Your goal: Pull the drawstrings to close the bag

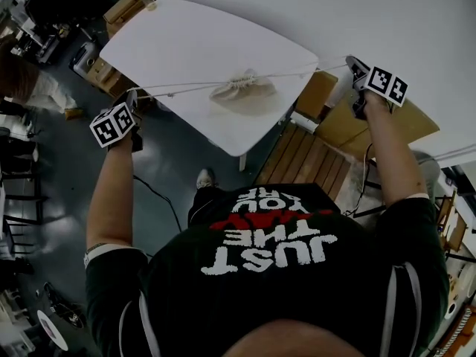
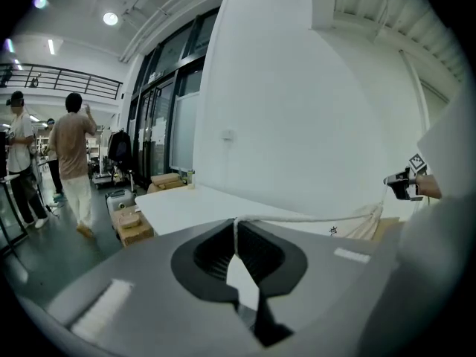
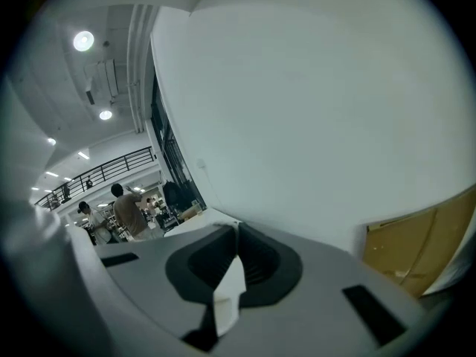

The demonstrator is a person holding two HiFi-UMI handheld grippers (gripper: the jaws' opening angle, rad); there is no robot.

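A beige drawstring bag (image 1: 242, 88) lies on the white table (image 1: 193, 43), its mouth gathered tight. Two white drawstrings (image 1: 178, 86) run out from it, taut, to either side. My left gripper (image 1: 133, 97) is off the table's left edge, shut on the left cord's end. My right gripper (image 1: 352, 65) is past the table's right side, shut on the other cord. In the left gripper view the jaws (image 2: 236, 225) pinch the cord (image 2: 297, 218), which leads to the bag (image 2: 366, 222), with the right gripper (image 2: 401, 184) beyond. The right gripper view shows closed jaws (image 3: 236, 227) facing a white wall.
Cardboard boxes (image 1: 125, 8) stand on the floor behind the table's left corner. Wooden slats (image 1: 297, 153) and a brown board (image 1: 349, 129) lie on the floor to the right. Two people (image 2: 71, 158) stand far off to the left. A cable (image 1: 160, 195) trails on the floor.
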